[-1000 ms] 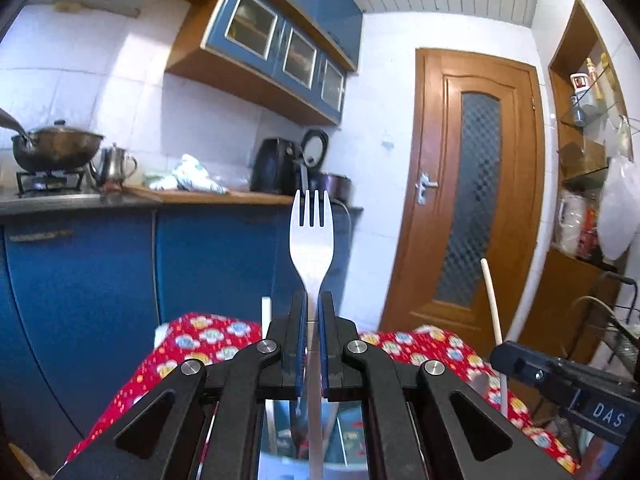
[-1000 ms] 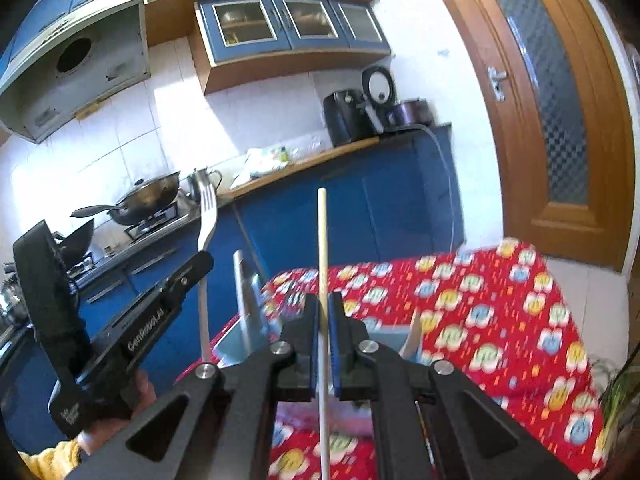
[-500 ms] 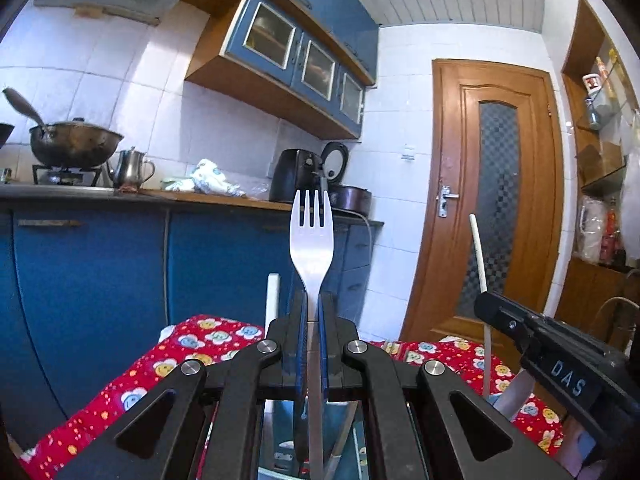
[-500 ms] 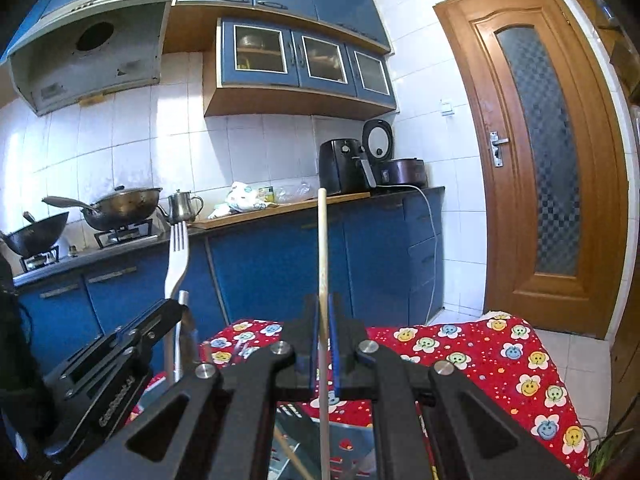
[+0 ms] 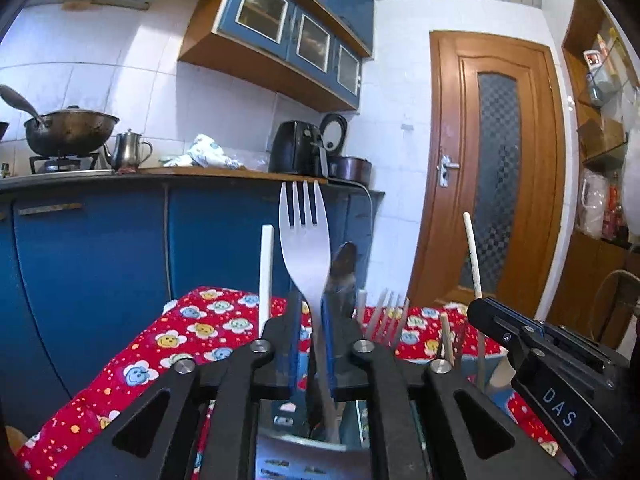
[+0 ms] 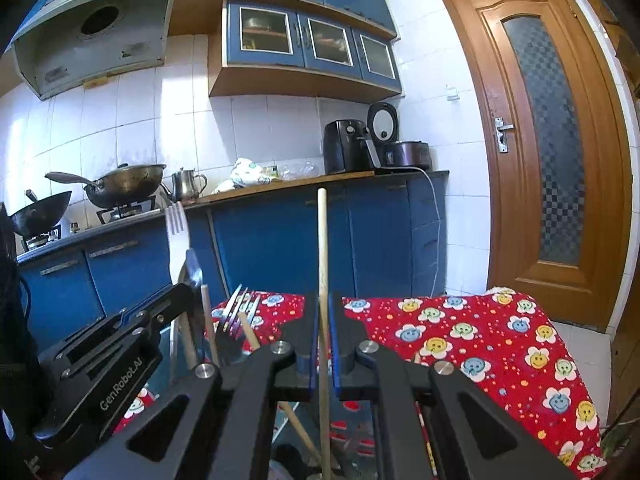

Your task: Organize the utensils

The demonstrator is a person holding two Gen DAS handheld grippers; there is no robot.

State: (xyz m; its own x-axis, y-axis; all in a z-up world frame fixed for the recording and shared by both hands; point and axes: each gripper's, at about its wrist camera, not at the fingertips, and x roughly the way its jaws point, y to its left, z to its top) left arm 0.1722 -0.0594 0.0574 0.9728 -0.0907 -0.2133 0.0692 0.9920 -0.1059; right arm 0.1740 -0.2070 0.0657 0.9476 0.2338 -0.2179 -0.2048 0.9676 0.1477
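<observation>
A silver fork (image 5: 304,248) stands tines up between the jaws of my left gripper (image 5: 311,320). The jaws are opening, and the fork leans right, loose between the pads. Its handle reaches down into a clear holder (image 5: 300,448) under both grippers. My right gripper (image 6: 322,320) is shut on a wooden chopstick (image 6: 322,248) held upright over the same holder. The holder also carries a spoon (image 5: 344,268), a second fork (image 5: 390,312), a white stick (image 5: 266,276) and other chopsticks. The left gripper (image 6: 184,292) and its fork (image 6: 178,236) show at the left of the right wrist view.
The holder stands on a table with a red flowered cloth (image 6: 480,332). Blue kitchen cabinets (image 5: 100,272) and a counter with woks (image 6: 128,184), a kettle and appliances lie behind. A wooden door (image 6: 552,152) is at the right.
Both grippers have sunk toward the holder. The left jaws have parted slightly and the fork now tilts right. A spoon, another fork and chopsticks in the holder have come into view.
</observation>
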